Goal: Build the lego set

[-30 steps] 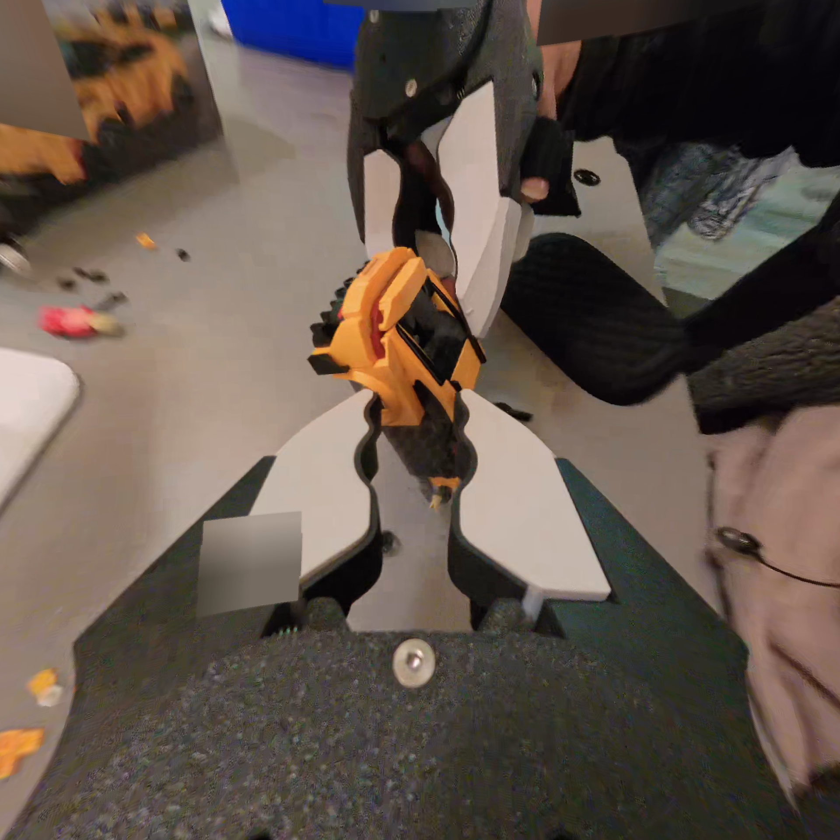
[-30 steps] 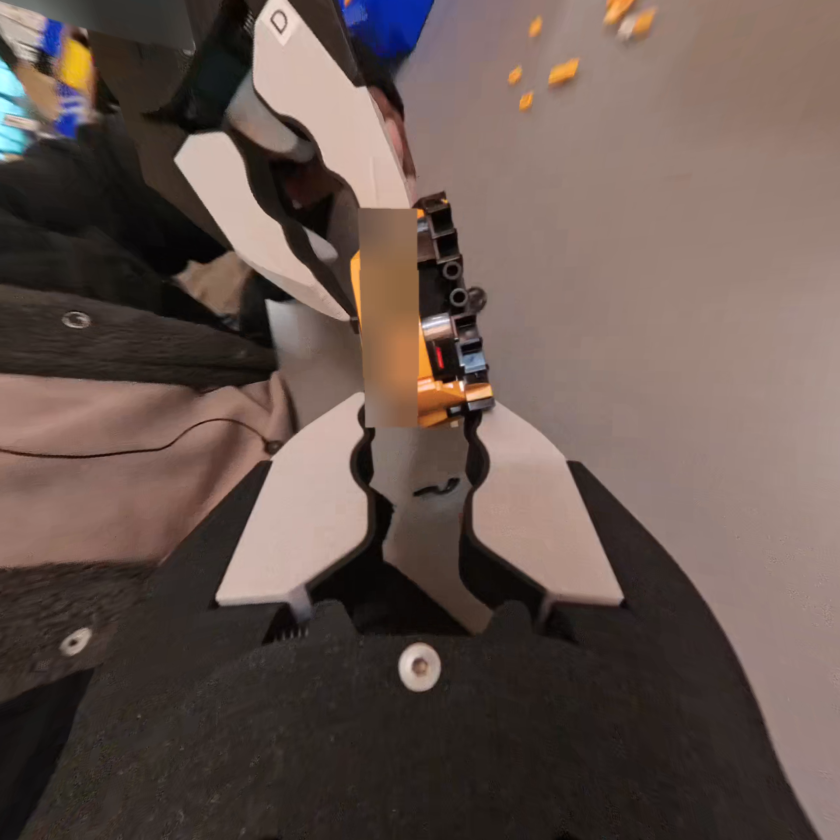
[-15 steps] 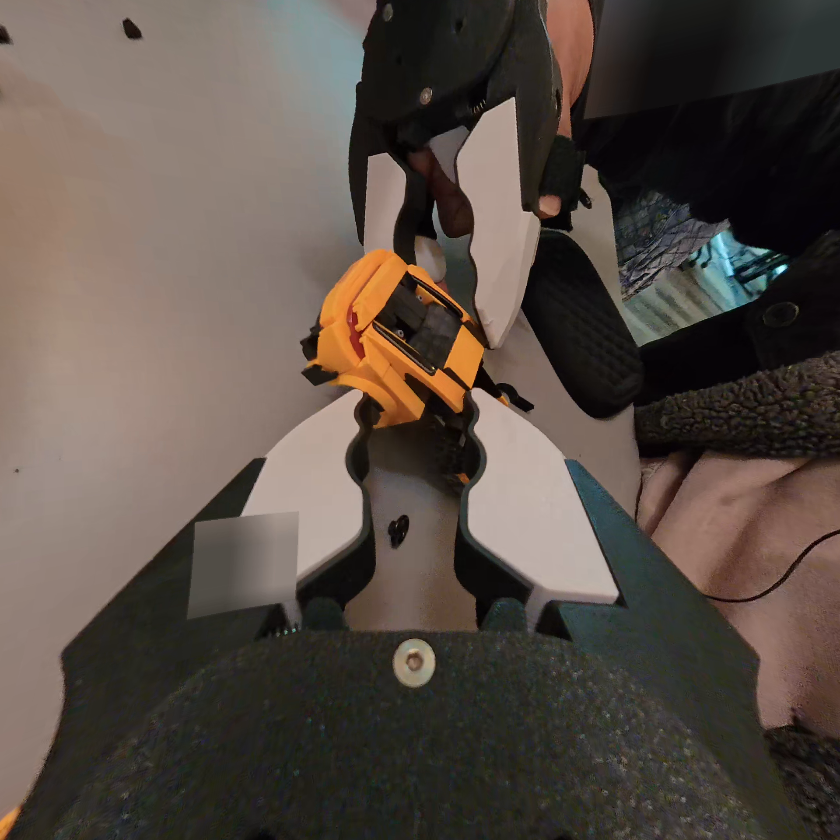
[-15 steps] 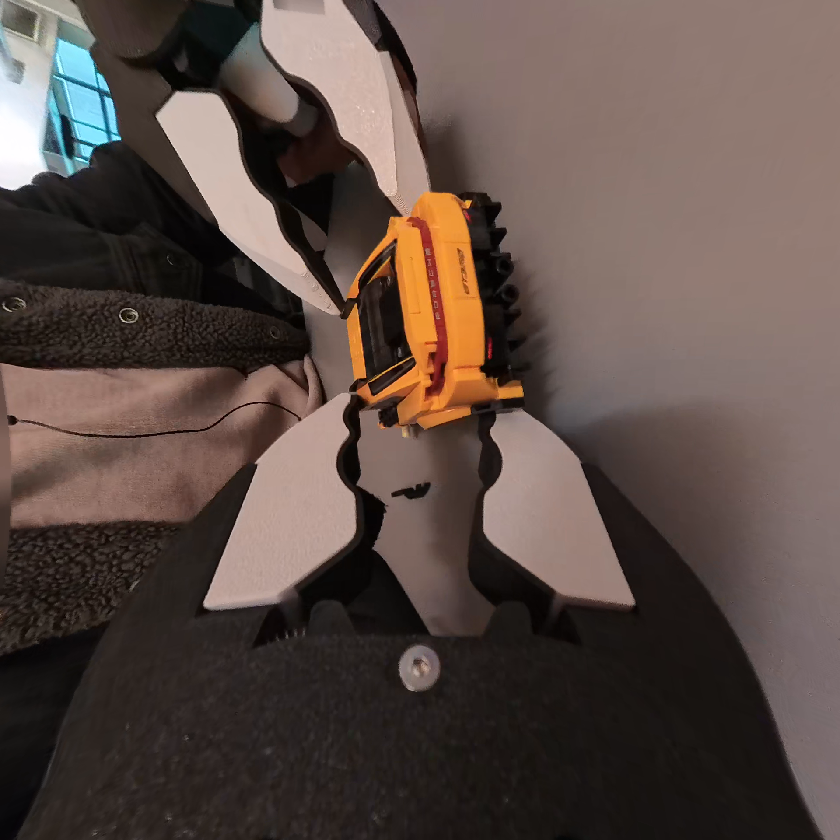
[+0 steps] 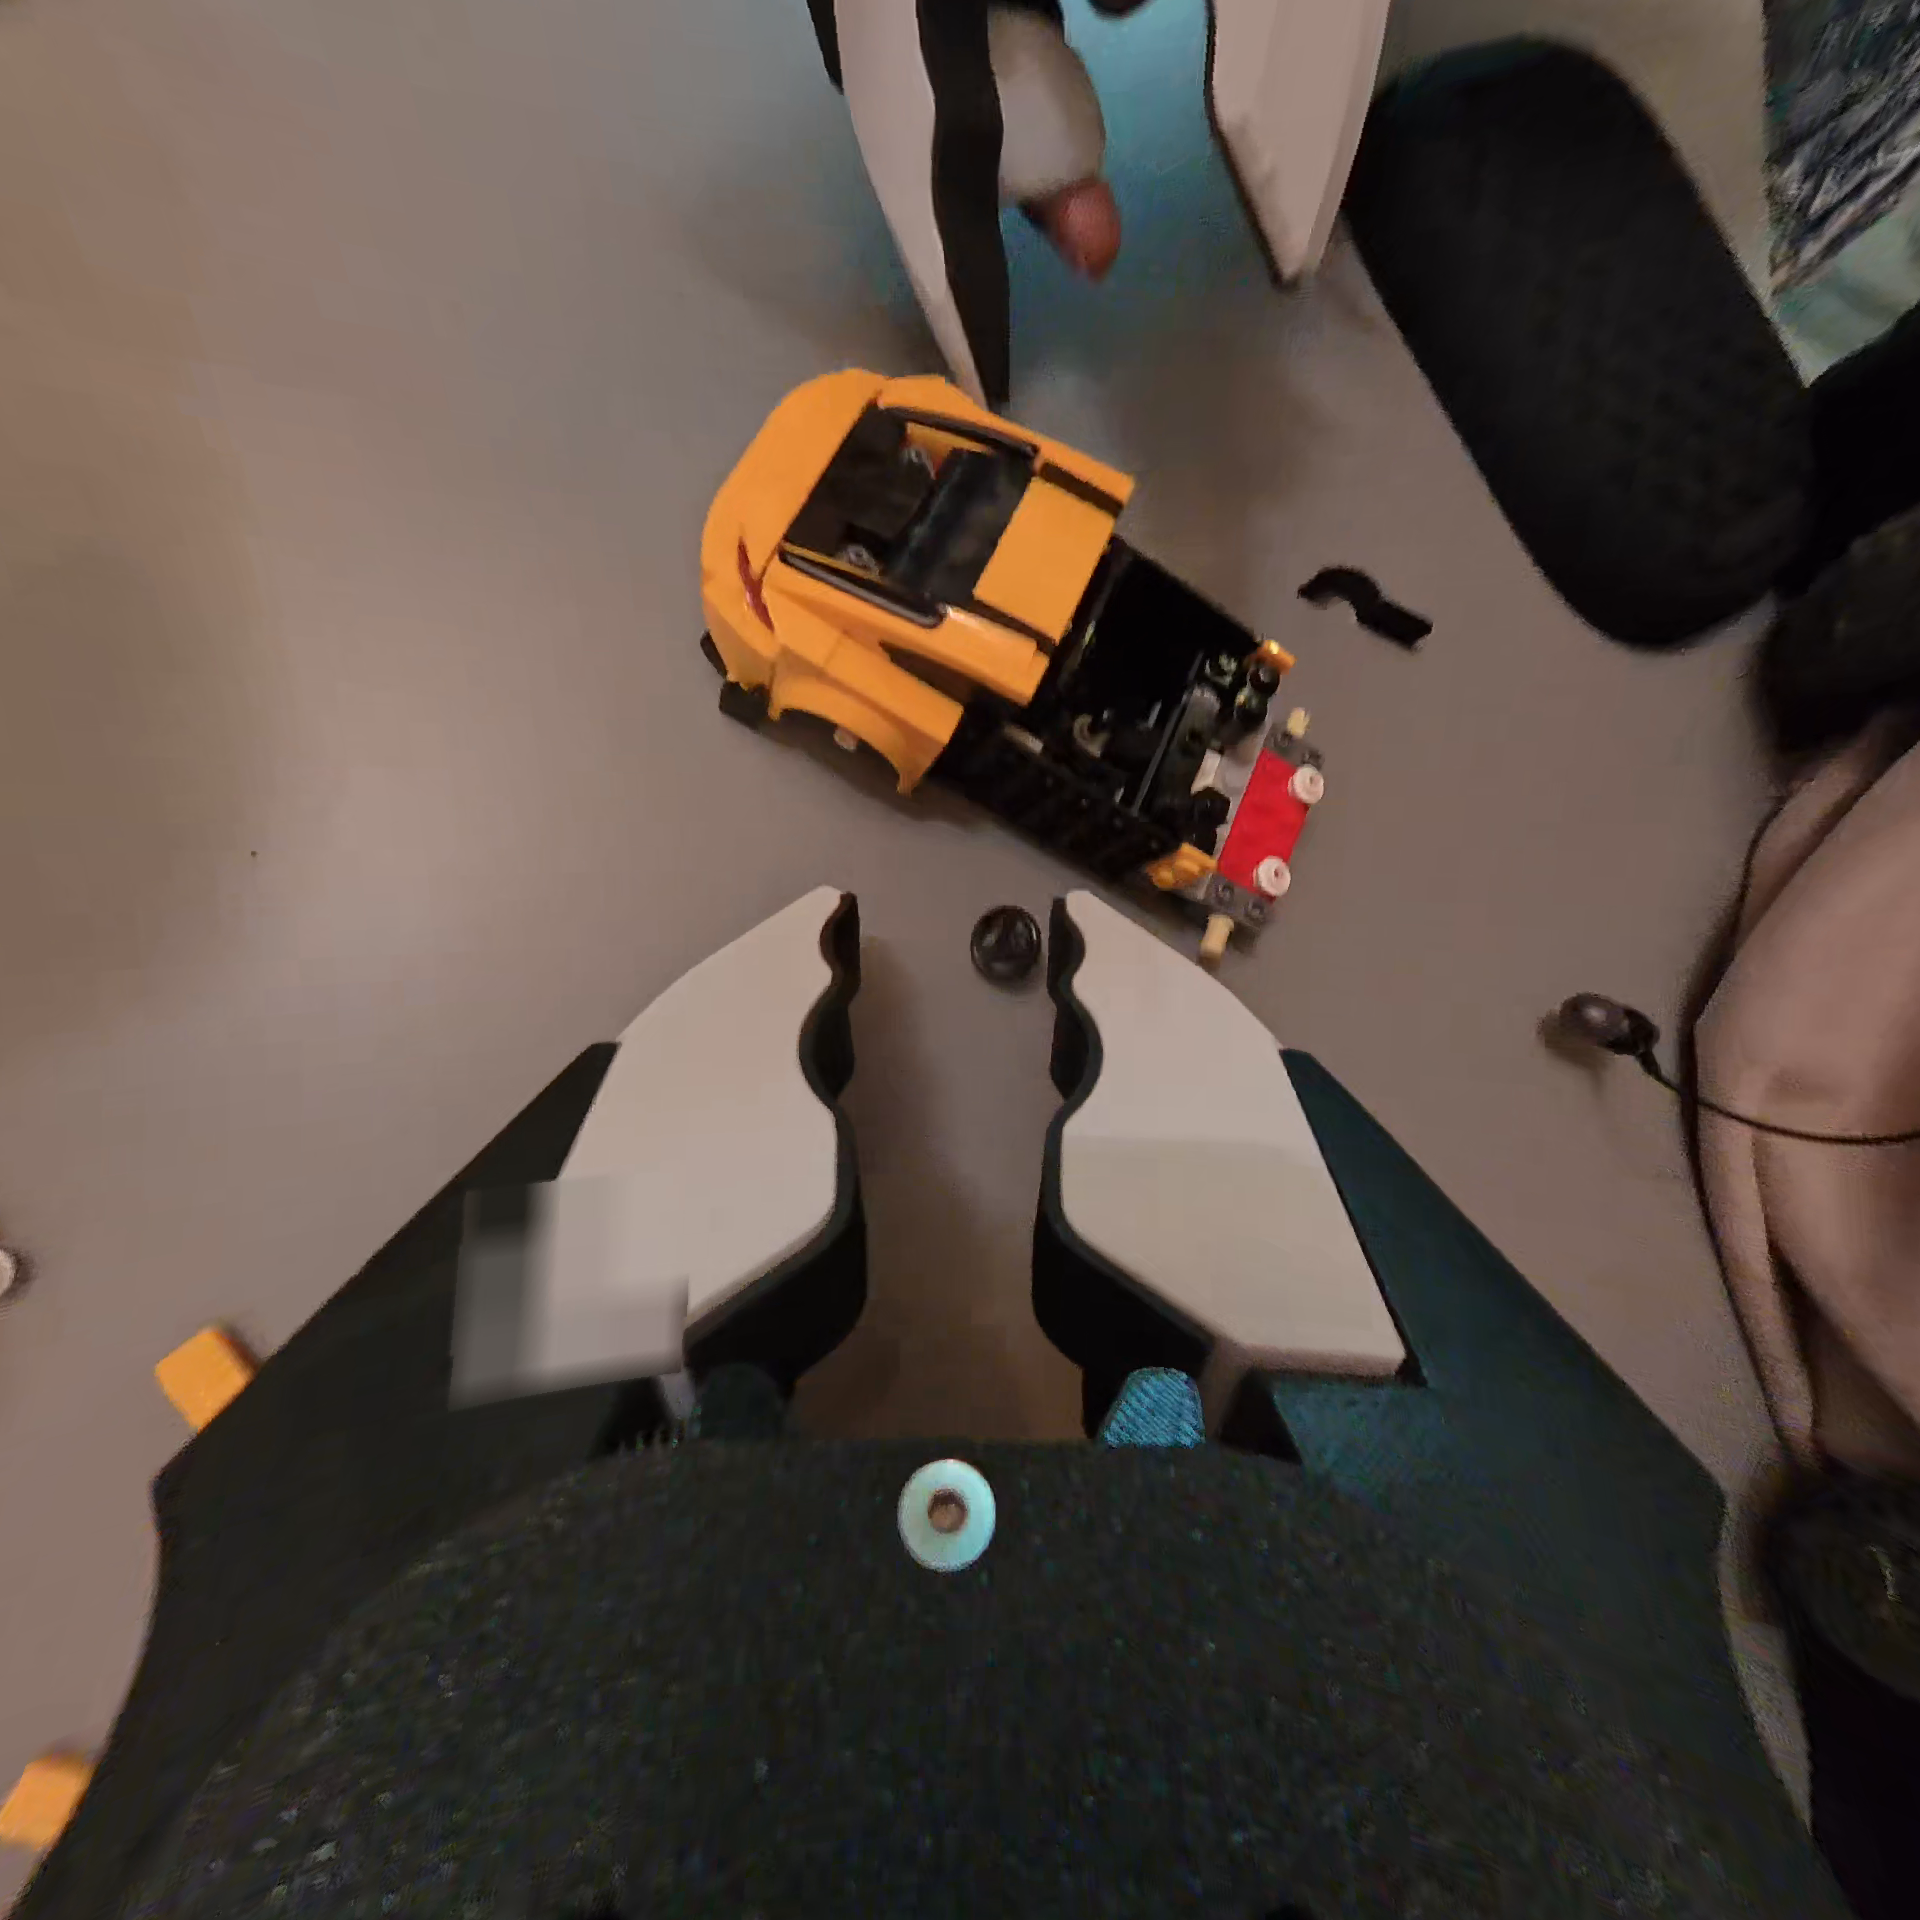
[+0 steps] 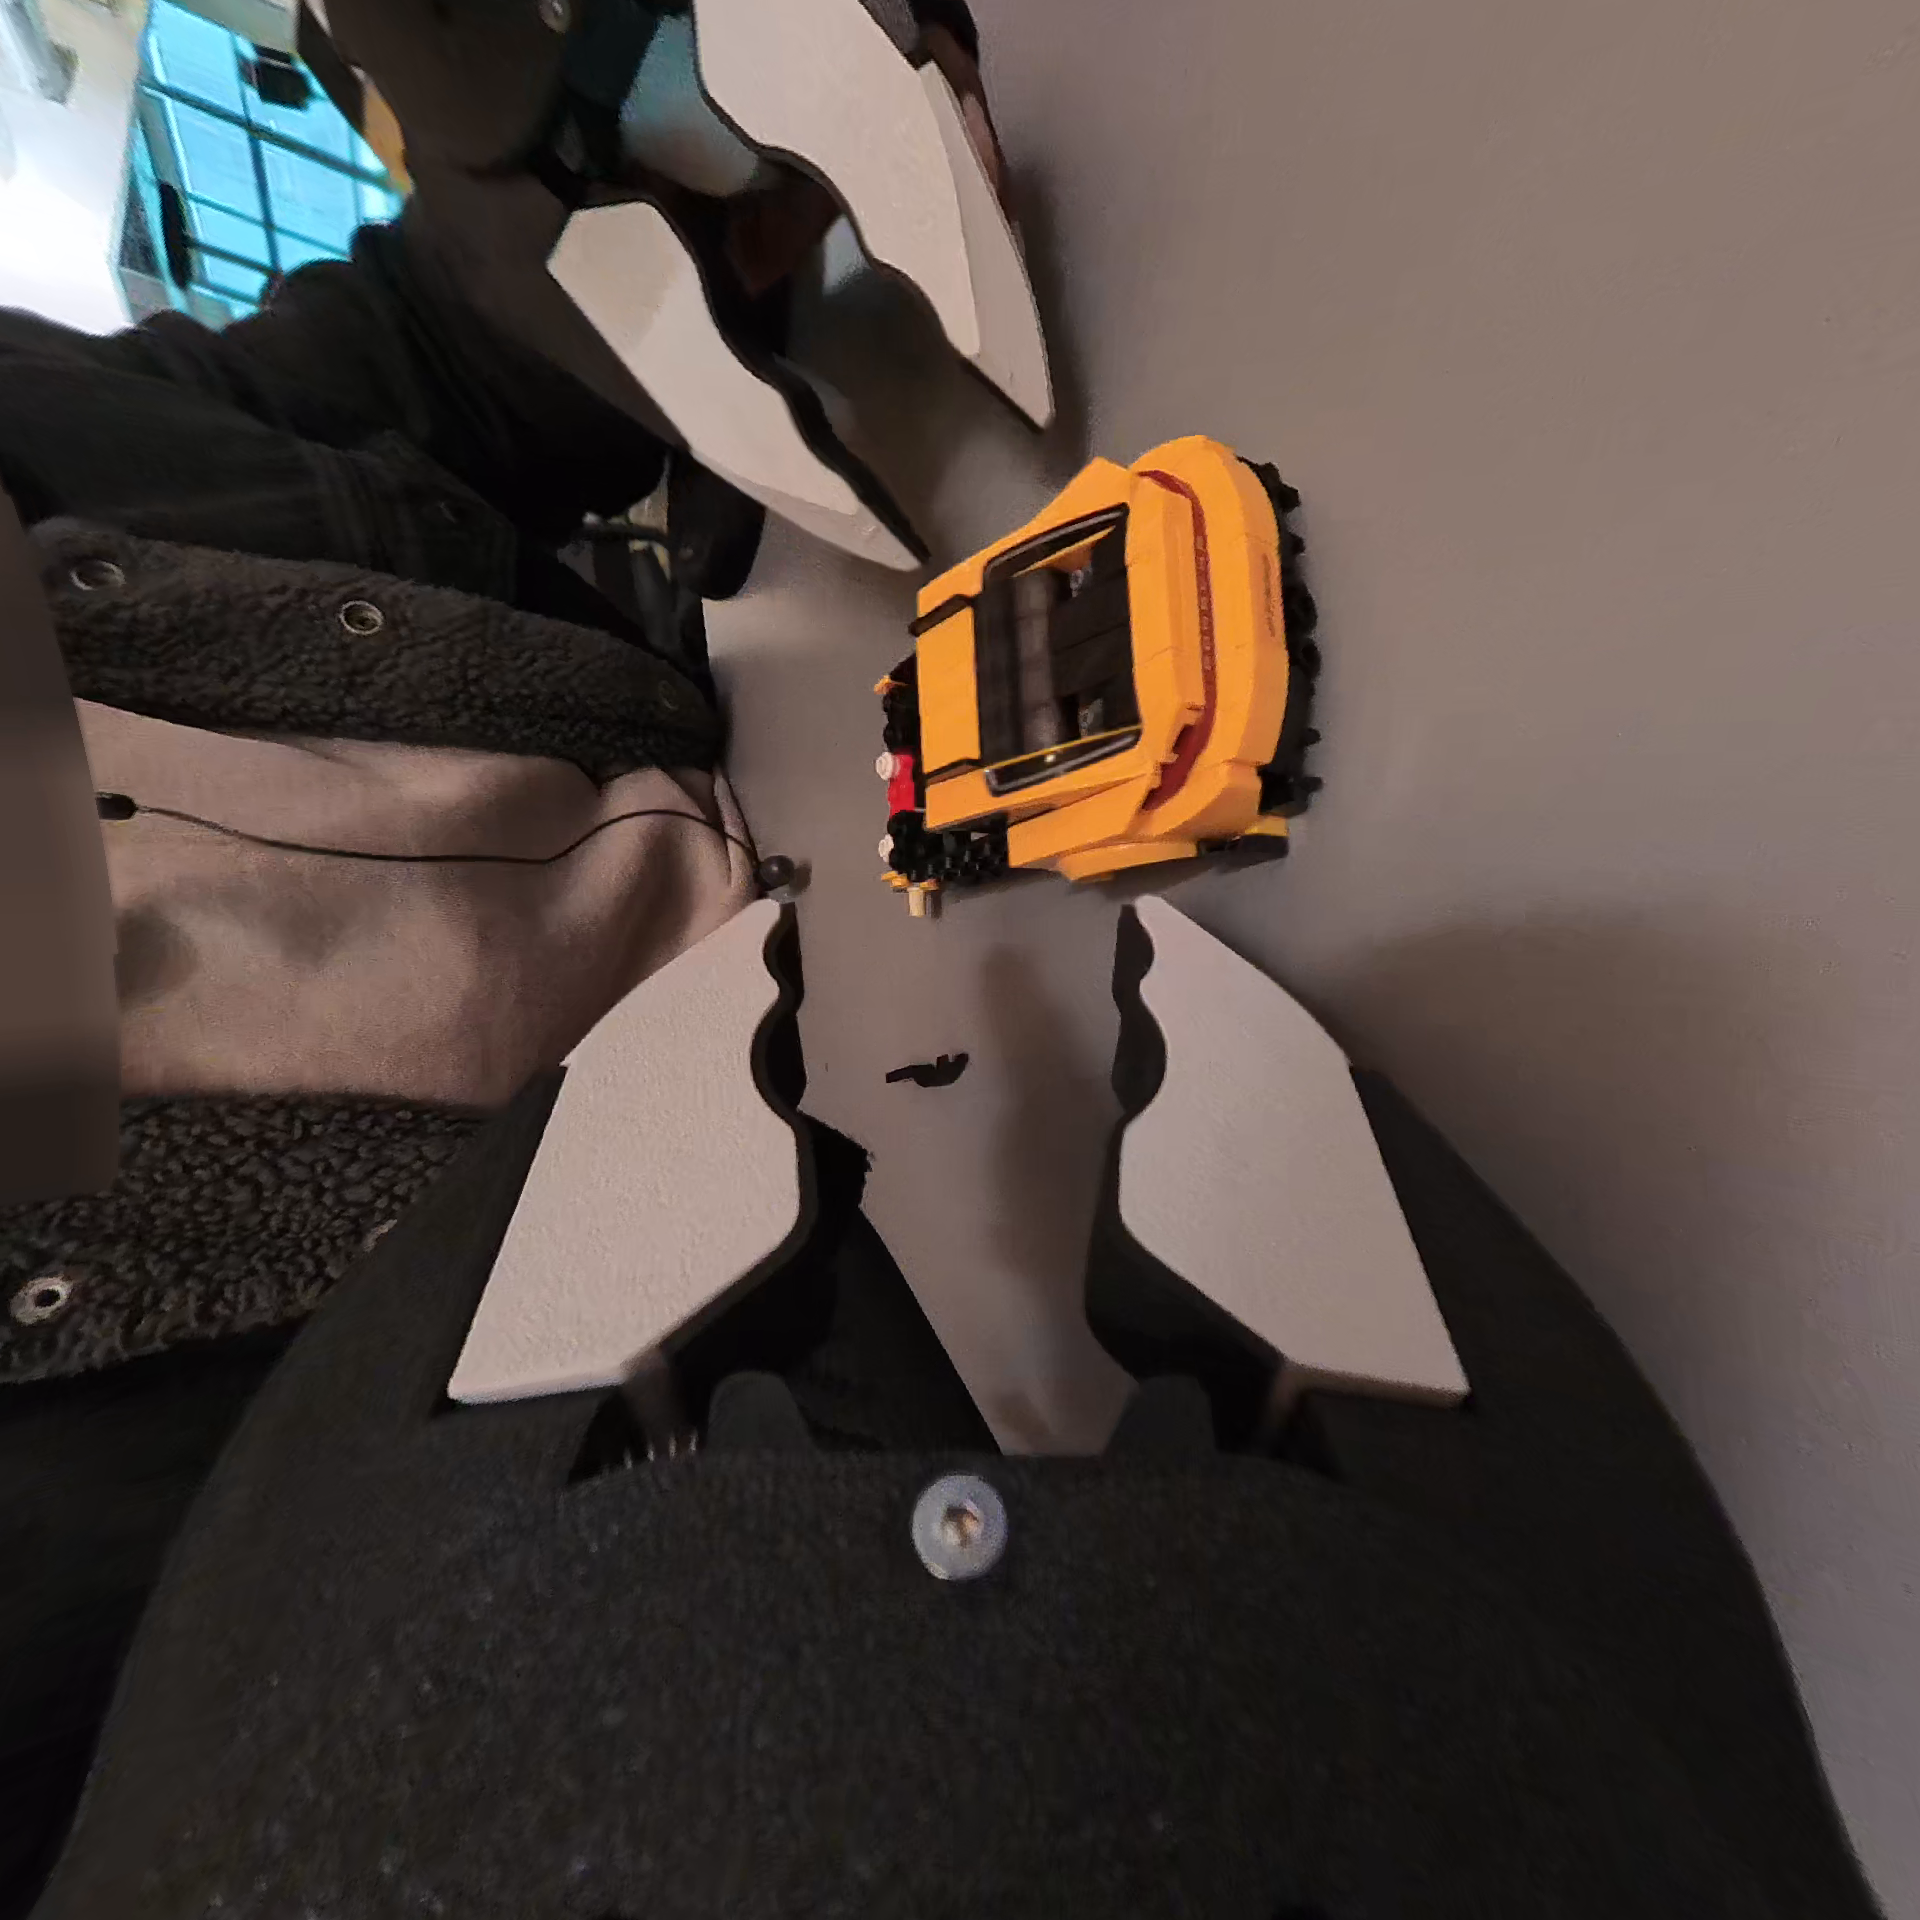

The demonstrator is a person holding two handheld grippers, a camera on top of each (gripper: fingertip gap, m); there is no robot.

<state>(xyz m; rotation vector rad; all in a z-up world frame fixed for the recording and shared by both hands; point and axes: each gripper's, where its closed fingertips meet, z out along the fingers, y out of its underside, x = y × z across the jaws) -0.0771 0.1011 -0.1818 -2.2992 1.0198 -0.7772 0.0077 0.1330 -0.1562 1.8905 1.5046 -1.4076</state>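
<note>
On the grey table (image 5: 312,623) lies a partly built yellow and black brick toy car (image 5: 935,582), free of both spread, bare claws: right claw (image 6: 951,914), left claw (image 5: 951,904) beside a small black round piece (image 5: 1005,940)

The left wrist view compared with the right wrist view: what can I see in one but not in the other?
Only the left wrist view shows the small round black part between the left gripper's open fingers, two loose orange bricks and a dark oval pad. Only the right wrist view shows a bright window and the snap-buttoned fleece jacket. Both show the orange toy car on the grey table, both grippers open and a small black piece.
</note>
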